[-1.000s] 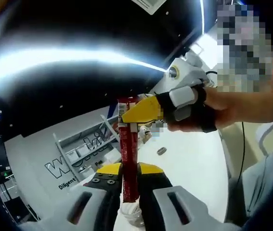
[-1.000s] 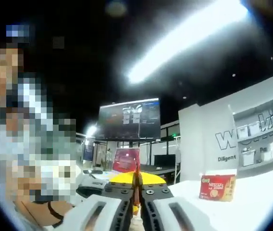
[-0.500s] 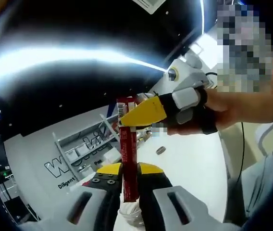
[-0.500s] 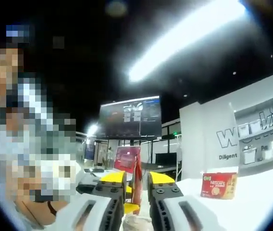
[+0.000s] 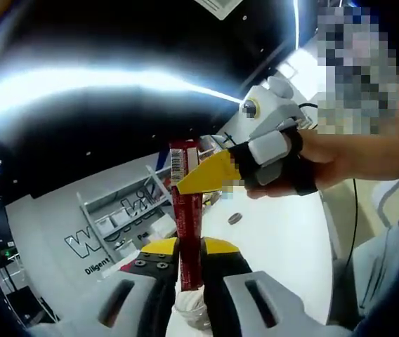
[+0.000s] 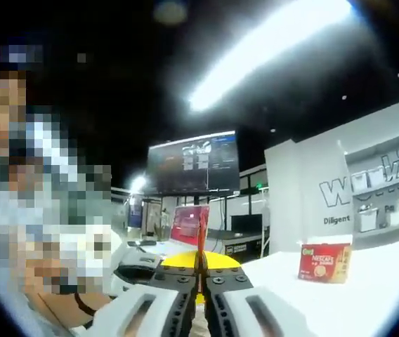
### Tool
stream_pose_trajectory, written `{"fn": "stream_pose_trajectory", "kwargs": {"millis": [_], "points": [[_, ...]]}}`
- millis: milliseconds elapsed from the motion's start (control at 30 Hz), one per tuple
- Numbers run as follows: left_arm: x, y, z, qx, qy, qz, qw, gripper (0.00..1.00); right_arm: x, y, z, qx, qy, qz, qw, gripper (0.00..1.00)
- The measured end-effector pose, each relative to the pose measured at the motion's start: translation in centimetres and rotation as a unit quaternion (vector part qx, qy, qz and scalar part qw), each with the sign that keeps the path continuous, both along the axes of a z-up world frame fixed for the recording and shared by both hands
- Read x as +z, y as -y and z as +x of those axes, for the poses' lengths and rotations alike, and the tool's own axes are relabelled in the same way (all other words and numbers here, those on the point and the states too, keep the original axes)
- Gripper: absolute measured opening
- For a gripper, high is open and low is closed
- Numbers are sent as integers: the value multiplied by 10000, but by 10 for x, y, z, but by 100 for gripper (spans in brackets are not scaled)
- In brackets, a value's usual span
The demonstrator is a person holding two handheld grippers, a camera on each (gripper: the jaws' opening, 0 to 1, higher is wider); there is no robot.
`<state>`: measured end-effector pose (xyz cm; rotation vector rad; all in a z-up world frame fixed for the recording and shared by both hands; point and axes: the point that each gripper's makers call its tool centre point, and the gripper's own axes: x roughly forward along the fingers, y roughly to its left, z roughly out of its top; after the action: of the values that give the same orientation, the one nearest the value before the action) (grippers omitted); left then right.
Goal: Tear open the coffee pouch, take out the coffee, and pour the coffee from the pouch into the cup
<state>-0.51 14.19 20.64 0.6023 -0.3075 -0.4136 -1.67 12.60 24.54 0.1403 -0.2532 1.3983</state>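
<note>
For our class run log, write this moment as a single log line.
phase: tearing pouch | left gripper: shut on coffee pouch, upright | right gripper: shut on pouch top | cup: below pouch | coffee box: on table

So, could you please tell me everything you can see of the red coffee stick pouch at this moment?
The slim red foil coffee stick pouch stands nearly upright. Its lower part is clamped in the left claw, whose yellow-tipped jaws are shut on it. Its top end carries a white barcode patch, and just below that the right claw pinches it from the side with yellow tips. In the right gripper view the pouch appears edge-on as a thin red strip rising from that claw's shut jaws. The top looks unopened.
</note>
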Motion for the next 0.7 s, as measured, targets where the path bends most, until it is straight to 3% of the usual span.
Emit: {"fn": "stream_pose_trajectory", "kwargs": {"millis": [200,433,533,700], "points": [[2,-1,0,-7,5,-34,10000,15,-1,-5,1,-24,97,-47,9999,20],[-1,-2,2,9,-28,-22,10000,15,4,3,6,-124,91,109,9998,18],[-2,-3,3,18,-45,-14,10000,15,6,5,7,-143,115,115,9998,5],[-3,1,3,-60,-64,-19,10000,16,5,6,8,-127,42,80,9999,3]]}}
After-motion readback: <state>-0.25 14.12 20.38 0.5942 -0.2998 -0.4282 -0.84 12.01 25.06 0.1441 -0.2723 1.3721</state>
